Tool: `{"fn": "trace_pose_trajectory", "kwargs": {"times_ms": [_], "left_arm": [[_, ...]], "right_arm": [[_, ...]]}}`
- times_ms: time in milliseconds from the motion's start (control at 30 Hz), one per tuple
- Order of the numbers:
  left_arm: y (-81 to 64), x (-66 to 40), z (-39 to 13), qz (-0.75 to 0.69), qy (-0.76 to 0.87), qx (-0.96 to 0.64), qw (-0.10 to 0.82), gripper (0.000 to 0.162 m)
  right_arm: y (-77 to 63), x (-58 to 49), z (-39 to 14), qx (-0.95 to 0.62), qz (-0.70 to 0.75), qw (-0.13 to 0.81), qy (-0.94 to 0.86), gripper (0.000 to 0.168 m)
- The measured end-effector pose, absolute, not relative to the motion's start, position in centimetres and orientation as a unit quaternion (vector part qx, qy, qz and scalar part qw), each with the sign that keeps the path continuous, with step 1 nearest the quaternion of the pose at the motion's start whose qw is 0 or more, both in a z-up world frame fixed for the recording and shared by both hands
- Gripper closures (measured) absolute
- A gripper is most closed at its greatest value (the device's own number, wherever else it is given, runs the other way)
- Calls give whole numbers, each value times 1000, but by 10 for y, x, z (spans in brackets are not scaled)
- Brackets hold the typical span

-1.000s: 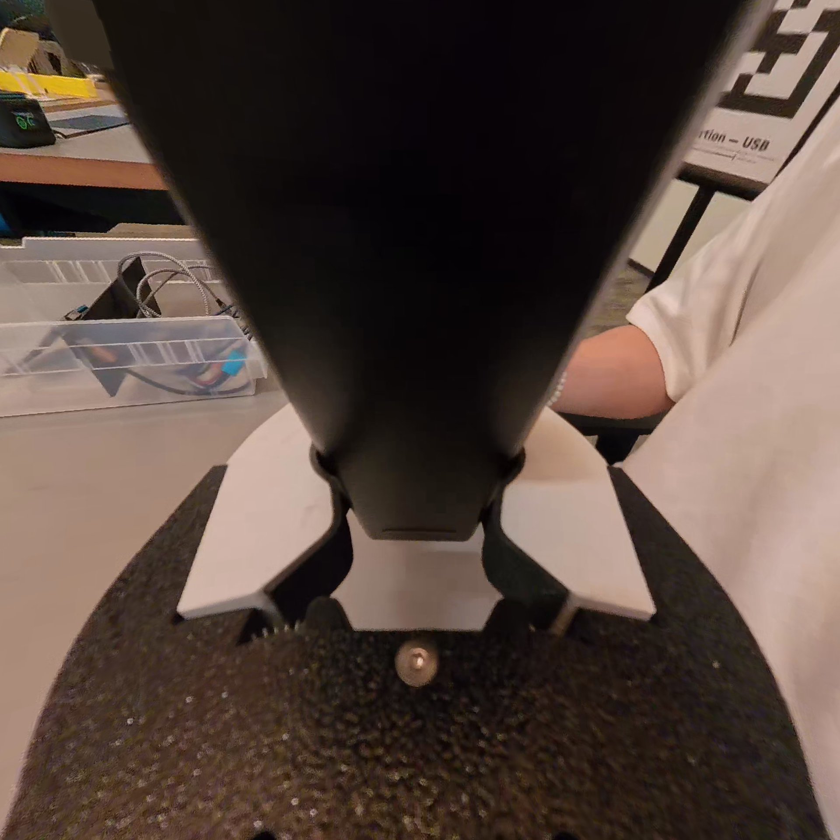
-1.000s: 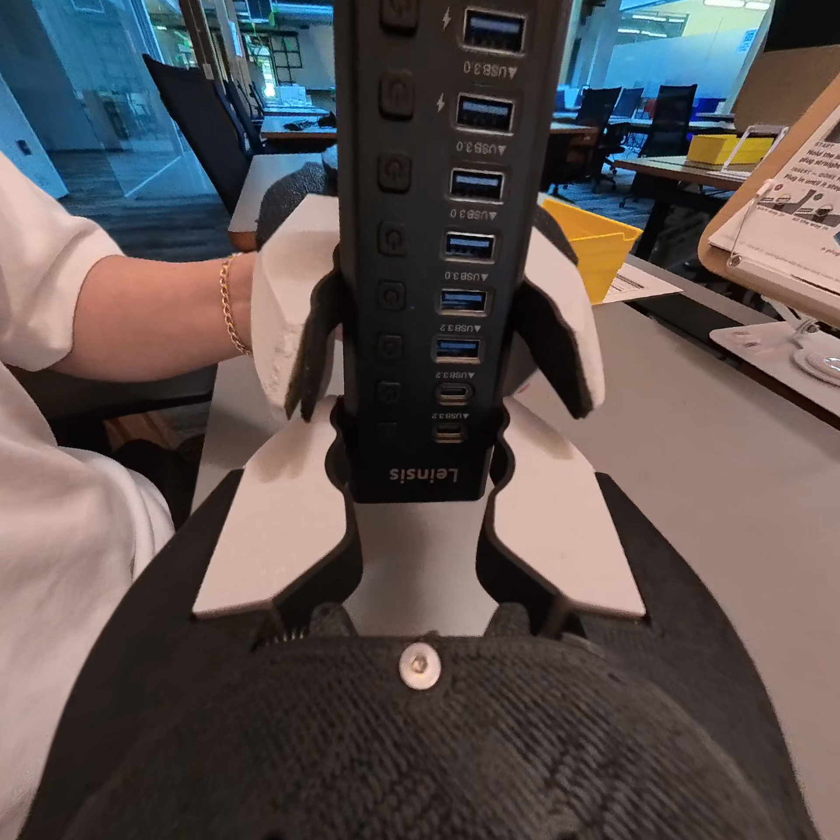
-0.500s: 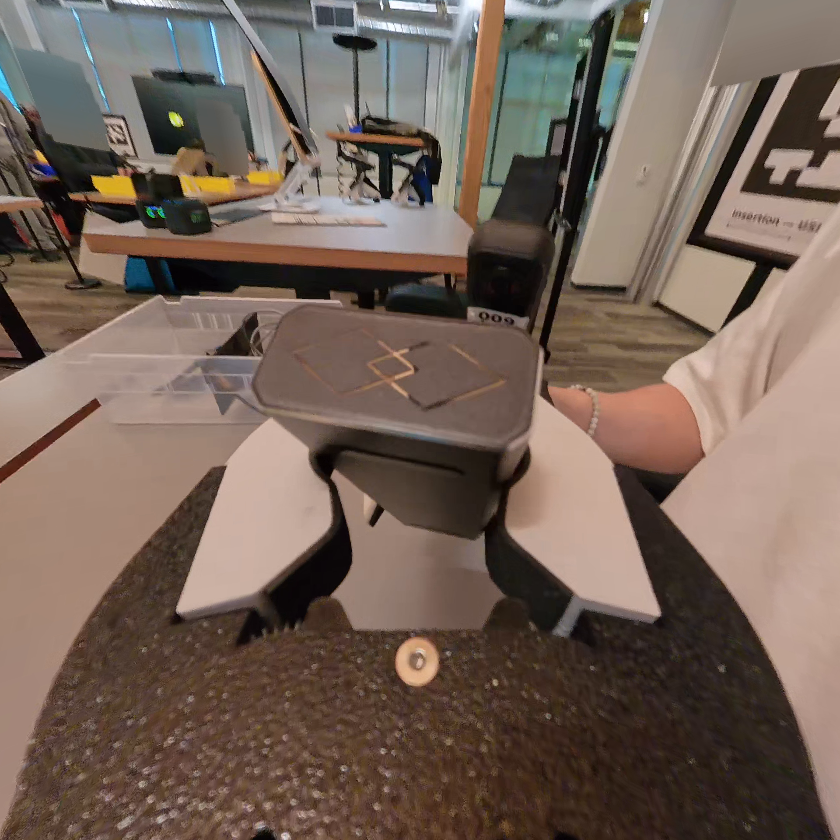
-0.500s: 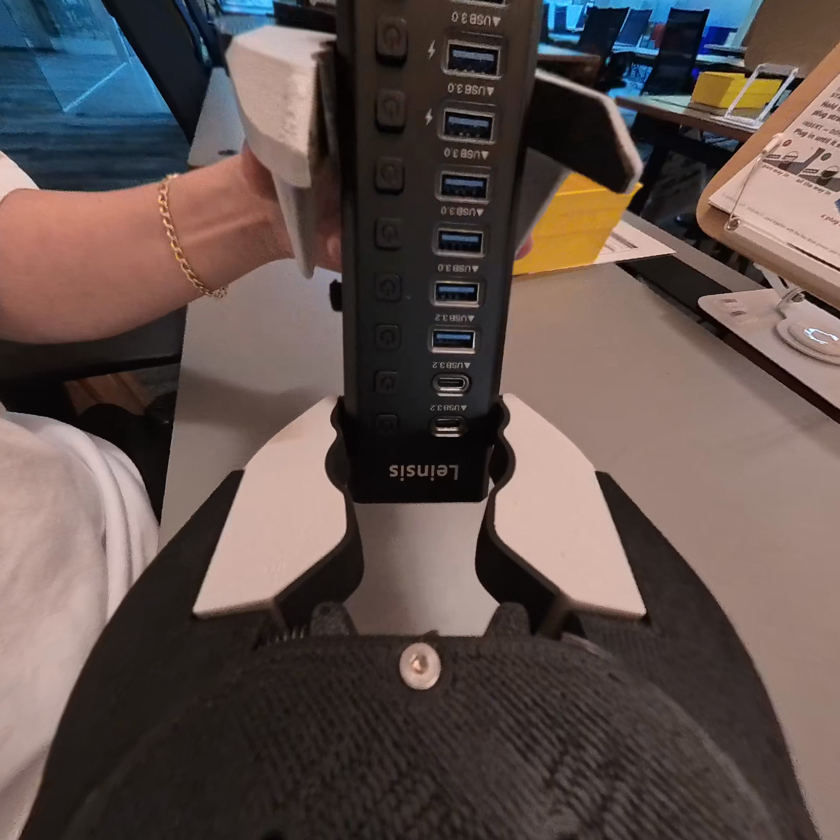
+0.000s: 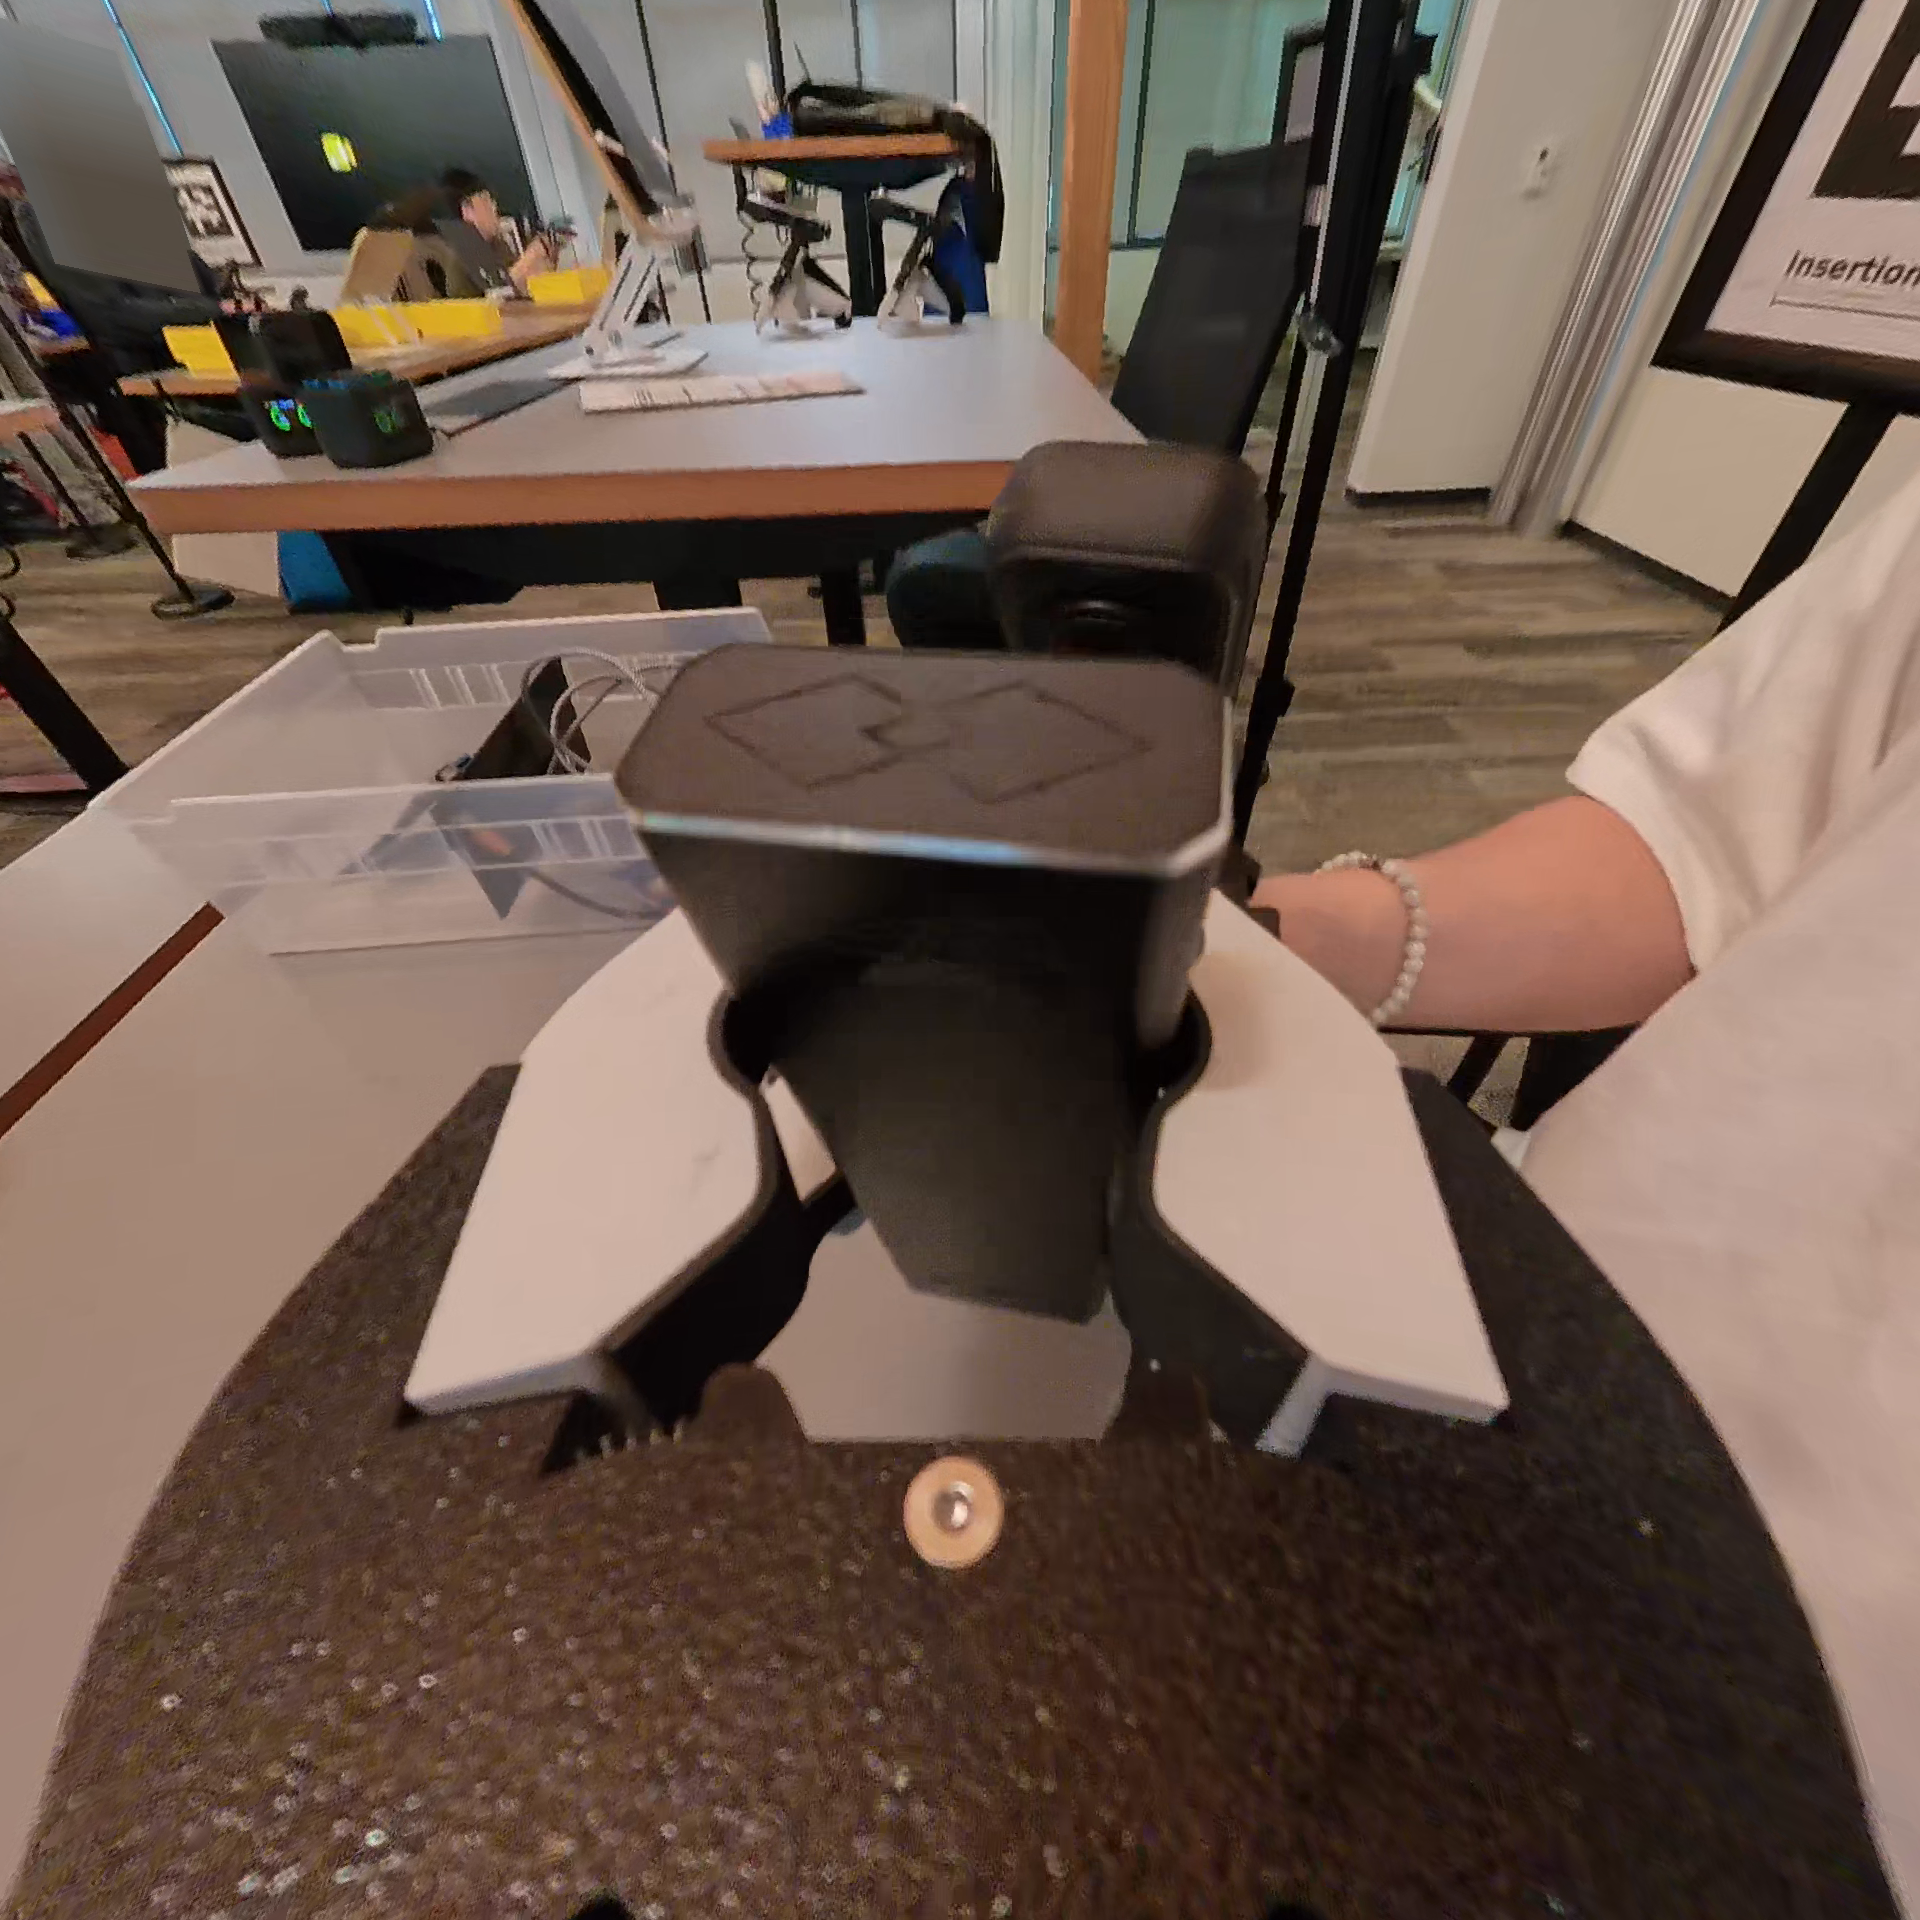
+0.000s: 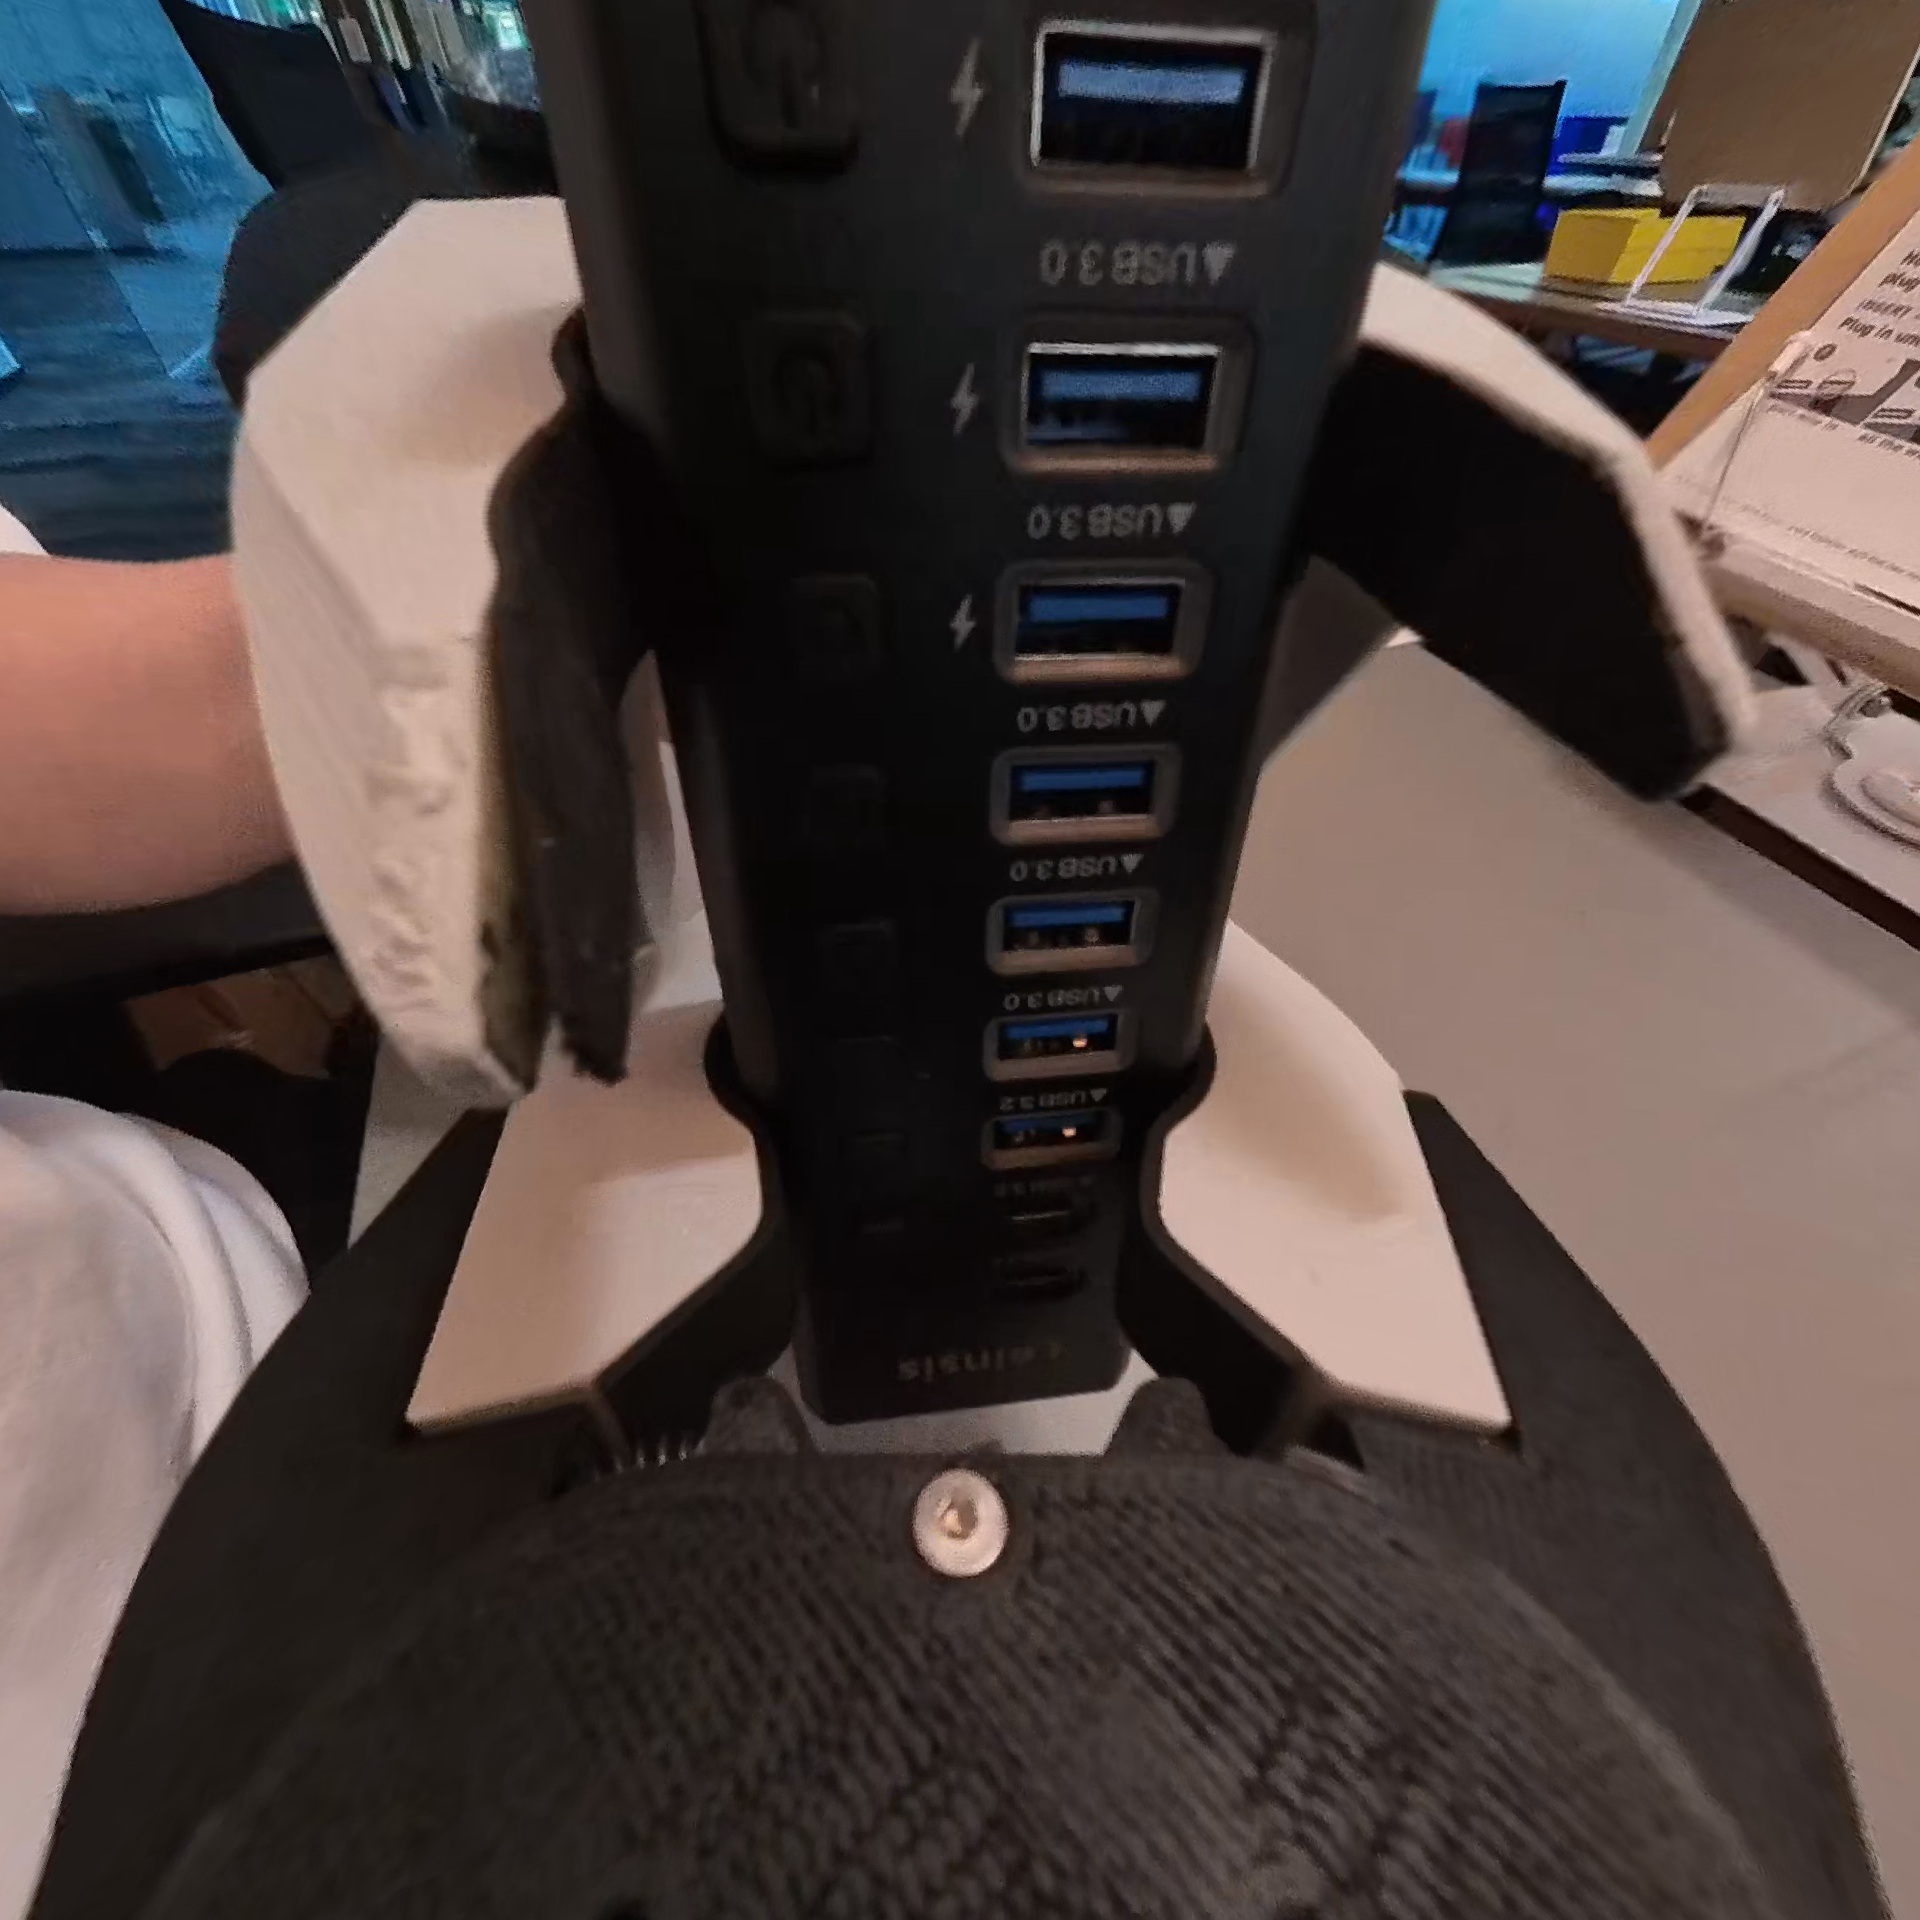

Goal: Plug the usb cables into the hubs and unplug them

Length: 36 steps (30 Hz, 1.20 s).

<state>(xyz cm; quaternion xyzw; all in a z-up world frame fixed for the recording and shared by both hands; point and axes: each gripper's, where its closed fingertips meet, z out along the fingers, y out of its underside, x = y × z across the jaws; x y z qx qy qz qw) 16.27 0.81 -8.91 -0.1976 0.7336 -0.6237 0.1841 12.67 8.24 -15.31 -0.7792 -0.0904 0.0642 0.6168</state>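
A tall black USB hub with a column of blue ports and buttons is held between both grippers. My right gripper is shut on its lower end, near the small bottom ports. My left gripper is shut on the same hub, whose flat end cap with a diamond pattern faces the left wrist view. In the right wrist view the left gripper's white fingers clasp the hub higher up on both sides. The ports that show are empty. No cable is in either gripper.
A clear plastic bin holding cables and dark parts stands at the back left of the grey table. The right gripper's camera shows behind the hub. A person's arm is at the right. An instruction sheet on a stand is at the right. The left gripper's tips are roughly 9 cm from the right gripper's.
The hub has slid deeper between my right fingers. The left gripper rose along the hub, then came back down close to the right one. In the left view the hub now shows end-on.
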Motion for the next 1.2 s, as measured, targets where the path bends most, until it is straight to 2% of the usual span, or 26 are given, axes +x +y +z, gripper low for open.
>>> {"fn": "trace_pose_trajectory", "kwargs": {"times_ms": [133, 200, 333, 500, 600, 733, 967, 1100, 1200], "left_arm": [[14, 168, -94, -619, 731, -226, 177, 87], [21, 175, -89, -630, 708, -257, 188, 71], [41, 179, -74, -655, 664, -273, 237, 74], [59, 162, -92, -646, 669, -288, 229, 86], [65, 152, -113, -643, 666, -314, 211, 87], [66, 146, -130, -661, 640, -346, 185, 92], [62, 147, -140, -675, 612, -381, 156, 94], [52, 148, -150, -647, 644, -380, 149, 90], [43, 151, -159, -626, 670, -374, 140, 87]], "right_arm": [[71, 144, -149, -783, 47, 614, -88, 93], [60, 169, -148, -800, -7, 594, -88, 93], [19, 244, -134, -822, -96, 558, -68, 94], [-69, 393, -107, -876, -276, 393, -51, 93], [-111, 475, -101, -908, -302, 285, -48, 93], [-134, 553, -129, -945, -271, 173, -56, 93], [-106, 600, -208, -967, -213, 88, -113, 93], [-109, 620, -222, -952, -252, -1, -175, 94], [-121, 632, -212, -935, -299, -23, -191, 94]]}}
